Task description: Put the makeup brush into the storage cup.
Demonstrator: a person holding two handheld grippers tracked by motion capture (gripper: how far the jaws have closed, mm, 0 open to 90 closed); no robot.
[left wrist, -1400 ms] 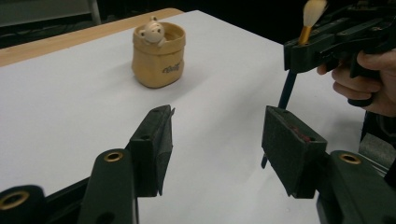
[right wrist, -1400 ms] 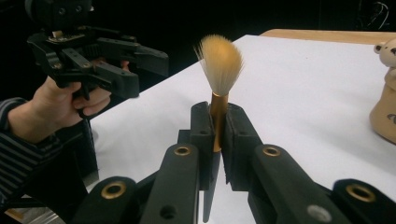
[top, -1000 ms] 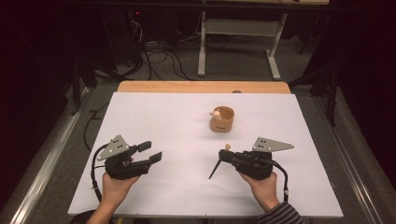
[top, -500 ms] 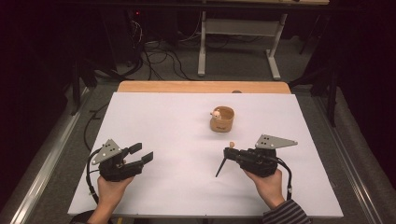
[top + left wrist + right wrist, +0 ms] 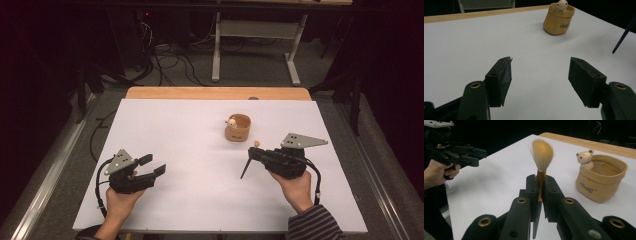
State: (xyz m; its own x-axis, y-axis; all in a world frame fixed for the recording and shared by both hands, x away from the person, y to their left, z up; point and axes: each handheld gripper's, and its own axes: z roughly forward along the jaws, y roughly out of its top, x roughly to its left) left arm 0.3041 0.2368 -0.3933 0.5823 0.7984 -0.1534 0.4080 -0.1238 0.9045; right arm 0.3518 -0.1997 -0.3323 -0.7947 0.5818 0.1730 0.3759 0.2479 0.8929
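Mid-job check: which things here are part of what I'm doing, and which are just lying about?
In the job:
- brush, clamped in the right gripper
- bear cup
- left gripper, jaws just opening, nothing between them

Lying about:
- cables on the floor
- white stand beyond the table

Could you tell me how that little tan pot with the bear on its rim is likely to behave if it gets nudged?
The tan pot looks squat, with a base about as wide as its mouth, so it would probably slide on the smooth white table rather than tip. It appears empty, so likely light. If it is ceramic, the small bear on the rim may chip.
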